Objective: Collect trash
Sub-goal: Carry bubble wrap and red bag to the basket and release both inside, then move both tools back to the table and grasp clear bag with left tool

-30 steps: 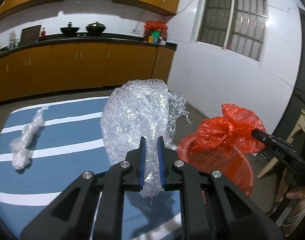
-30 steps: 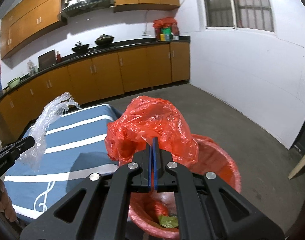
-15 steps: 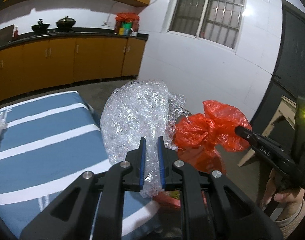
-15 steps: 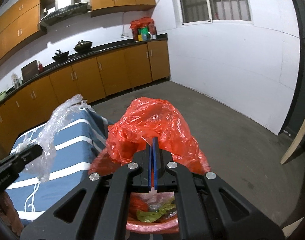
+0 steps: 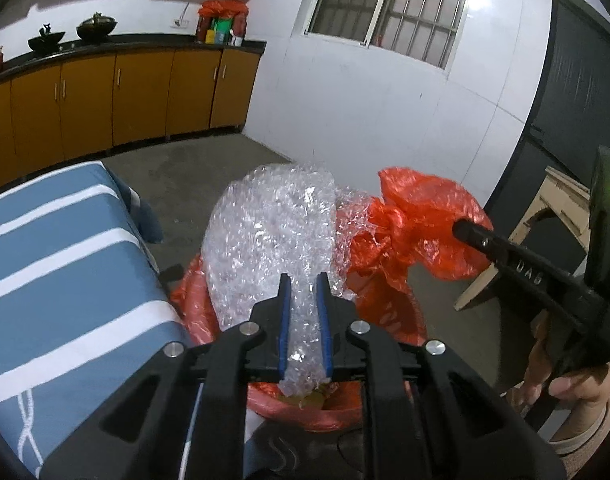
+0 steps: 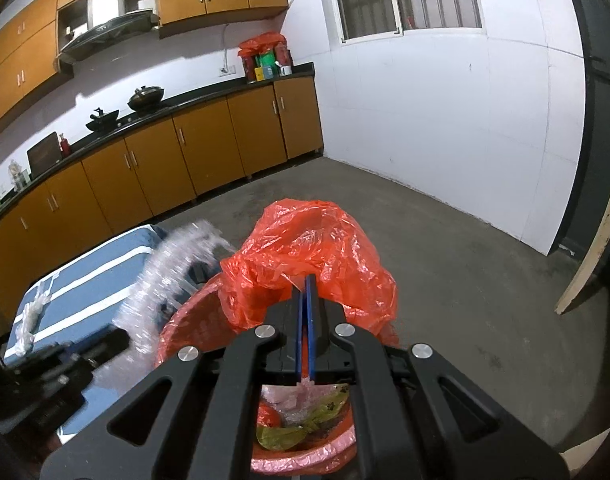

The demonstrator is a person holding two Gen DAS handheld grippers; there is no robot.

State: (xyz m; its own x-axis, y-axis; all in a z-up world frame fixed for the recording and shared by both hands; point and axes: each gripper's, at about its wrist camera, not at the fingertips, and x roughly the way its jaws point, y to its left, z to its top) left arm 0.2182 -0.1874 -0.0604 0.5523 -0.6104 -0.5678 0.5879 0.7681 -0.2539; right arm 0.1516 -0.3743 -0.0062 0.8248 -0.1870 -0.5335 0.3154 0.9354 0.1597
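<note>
My left gripper (image 5: pixel 303 280) grips a crumpled sheet of clear bubble wrap (image 5: pixel 273 232) over the mouth of a red-lined bin (image 5: pixel 193 304); its jaws are opening, with the wrap still between the blue pads. My right gripper (image 6: pixel 305 280) is shut on a bunched fold of the red bag liner (image 6: pixel 313 248), holding it up at the bin's far side. In the left wrist view the right gripper (image 5: pixel 465 230) pinches the red liner (image 5: pixel 417 216) beside the wrap. The bin (image 6: pixel 177 324) holds green and pink scraps (image 6: pixel 301 412). The bubble wrap (image 6: pixel 165 276) looks blurred.
A table with a blue and white striped cloth (image 5: pixel 65 280) stands left of the bin, with a twisted strip of clear plastic (image 6: pixel 31 316) lying on it. A wooden frame (image 5: pixel 545 216) leans at the right. Orange cabinets (image 6: pixel 185 152) line the far wall; grey floor lies beyond.
My left gripper has carried the bubble wrap rightward off the table and down over the bin. The right gripper has shifted a little, still holding the red liner up.
</note>
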